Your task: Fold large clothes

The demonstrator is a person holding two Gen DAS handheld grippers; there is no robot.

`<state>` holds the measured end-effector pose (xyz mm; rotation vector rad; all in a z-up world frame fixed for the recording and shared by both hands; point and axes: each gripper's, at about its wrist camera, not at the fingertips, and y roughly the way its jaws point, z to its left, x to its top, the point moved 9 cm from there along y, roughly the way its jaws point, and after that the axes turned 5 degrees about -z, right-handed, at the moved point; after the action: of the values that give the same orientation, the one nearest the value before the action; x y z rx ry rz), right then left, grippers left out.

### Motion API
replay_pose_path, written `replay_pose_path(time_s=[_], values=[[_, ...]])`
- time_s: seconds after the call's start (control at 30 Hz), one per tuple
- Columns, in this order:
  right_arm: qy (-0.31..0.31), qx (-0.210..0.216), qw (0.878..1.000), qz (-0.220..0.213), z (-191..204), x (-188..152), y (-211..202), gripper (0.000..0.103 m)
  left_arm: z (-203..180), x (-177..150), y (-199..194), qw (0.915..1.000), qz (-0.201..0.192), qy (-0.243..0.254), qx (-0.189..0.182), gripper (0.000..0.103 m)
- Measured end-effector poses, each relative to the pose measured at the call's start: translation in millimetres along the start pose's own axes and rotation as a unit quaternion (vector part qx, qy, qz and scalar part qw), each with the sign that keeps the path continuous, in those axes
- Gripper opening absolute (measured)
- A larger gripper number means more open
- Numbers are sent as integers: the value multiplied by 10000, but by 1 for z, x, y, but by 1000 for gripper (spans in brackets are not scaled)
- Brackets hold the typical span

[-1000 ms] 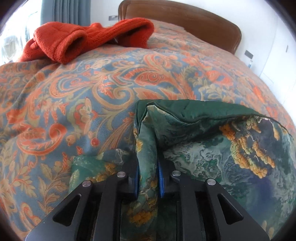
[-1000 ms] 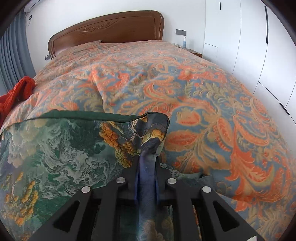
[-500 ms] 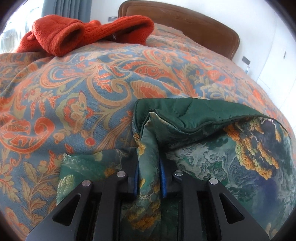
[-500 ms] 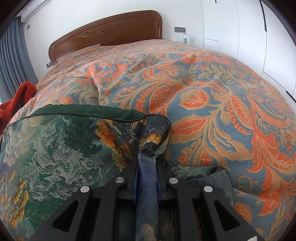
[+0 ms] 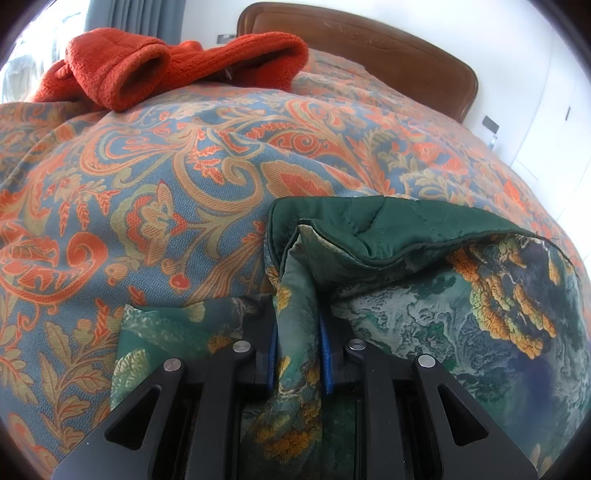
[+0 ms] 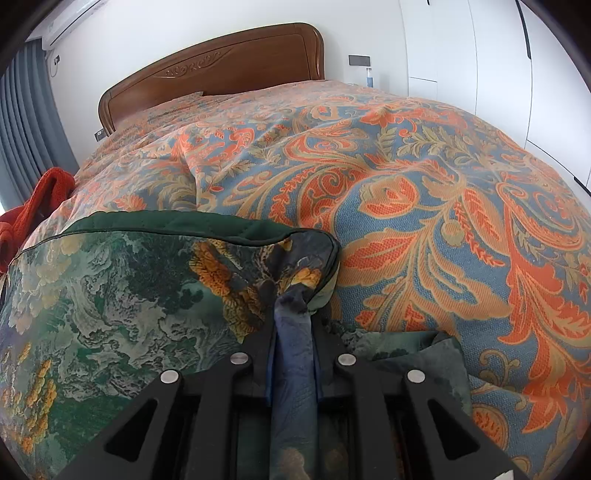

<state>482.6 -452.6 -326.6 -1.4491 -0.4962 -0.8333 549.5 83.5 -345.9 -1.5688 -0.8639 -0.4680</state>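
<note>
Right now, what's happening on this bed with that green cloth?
A person is folding a green printed quilted garment on the patterned bedspread. The left gripper and the right gripper are each shut on a bunched corner of it, holding its top edge up between them. An orange knit garment lies untouched near the headboard.

Green landscape-print quilted garment (image 5: 424,317), folded edge raised above the bedspread (image 5: 184,177)

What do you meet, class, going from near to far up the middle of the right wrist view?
Right gripper → green garment pinched in it → bedspread → headboard → wall.
</note>
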Motion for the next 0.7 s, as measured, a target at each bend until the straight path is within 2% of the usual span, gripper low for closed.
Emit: replay_pose_path(time_s=[0.33, 0.43, 0.53, 0.6, 0.63, 0.7], values=[[-5, -13, 10000, -7, 1, -1, 0, 16, 0, 2, -2, 10000, 26, 20, 52, 21], [-7, -14, 10000, 24, 2, 0, 0, 17, 0, 5, -9, 9999, 71, 30, 124, 30], [115, 84, 9998, 100, 1, 1, -3, 17, 6, 12, -20, 9991, 247, -6, 332, 59], [290, 236, 9990, 243, -2, 0, -5, 19, 10, 21, -36, 9982, 346, 16, 486, 87], [386, 316, 9981, 362, -5, 2, -6, 20, 10, 27, -47, 9983, 278, 47, 513, 91], [520, 391, 9964, 536, -10, 8, -15, 26, 4, 36, -75, 9988, 30, 167, 455, 92]])
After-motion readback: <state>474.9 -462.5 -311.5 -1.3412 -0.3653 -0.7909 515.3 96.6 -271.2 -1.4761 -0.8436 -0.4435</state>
